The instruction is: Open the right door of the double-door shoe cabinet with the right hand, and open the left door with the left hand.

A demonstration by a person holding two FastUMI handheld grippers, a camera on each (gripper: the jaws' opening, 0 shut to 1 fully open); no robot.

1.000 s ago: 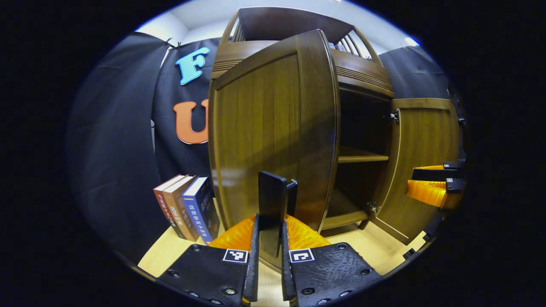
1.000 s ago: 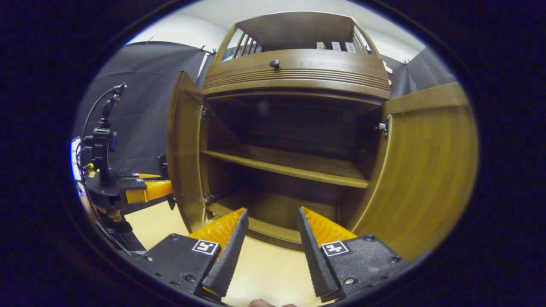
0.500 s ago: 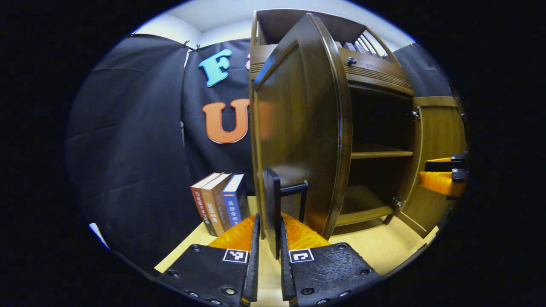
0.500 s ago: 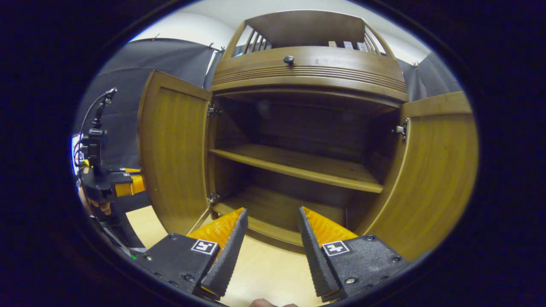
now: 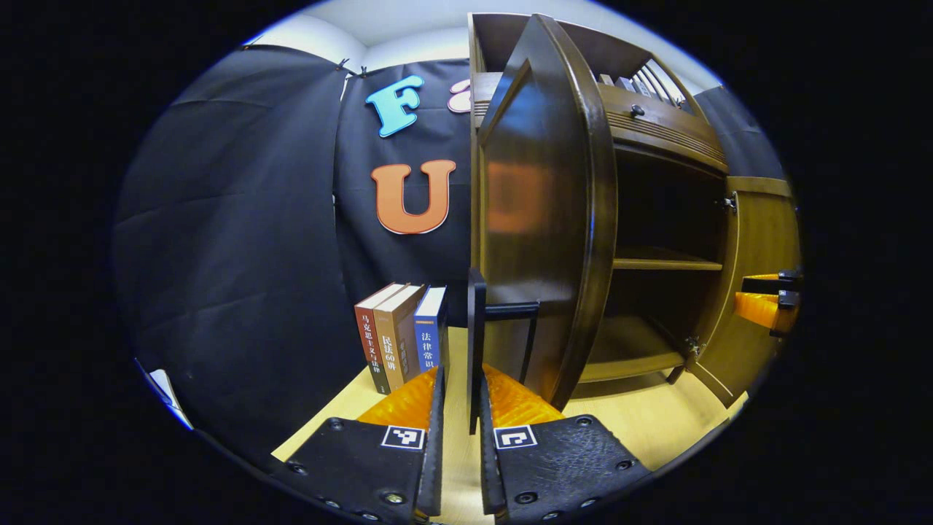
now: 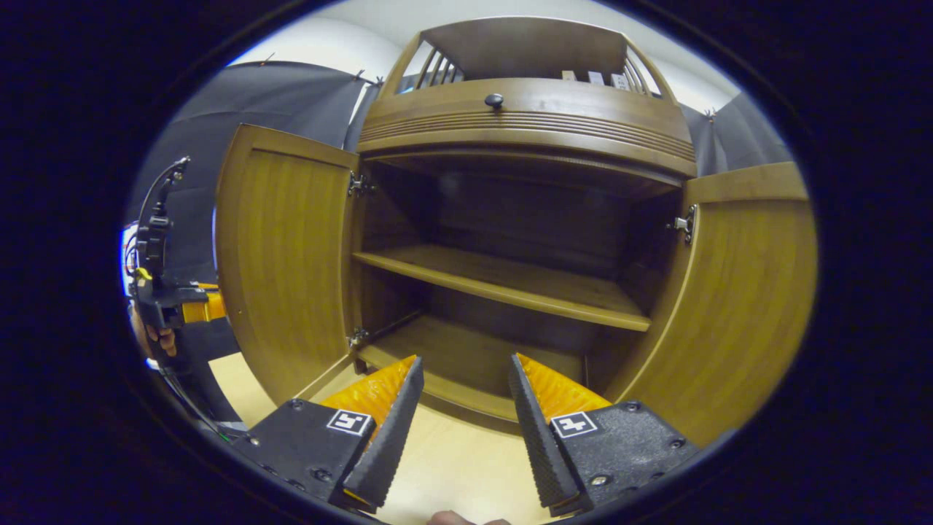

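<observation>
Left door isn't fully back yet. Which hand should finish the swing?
Left. The left gripper sits at the dark vertical handle of the brown wooden left door; the right gripper is open, holding nothing.

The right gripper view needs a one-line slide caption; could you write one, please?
Right gripper open before the shoe cabinet, left door and right door both swung wide.

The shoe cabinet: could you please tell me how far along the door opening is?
Done: the right door stands wide open, and the right tool is open, holding nothing. In hand: the left tool grips the handle of the left door, already swung wide. Left: letting go.
</observation>
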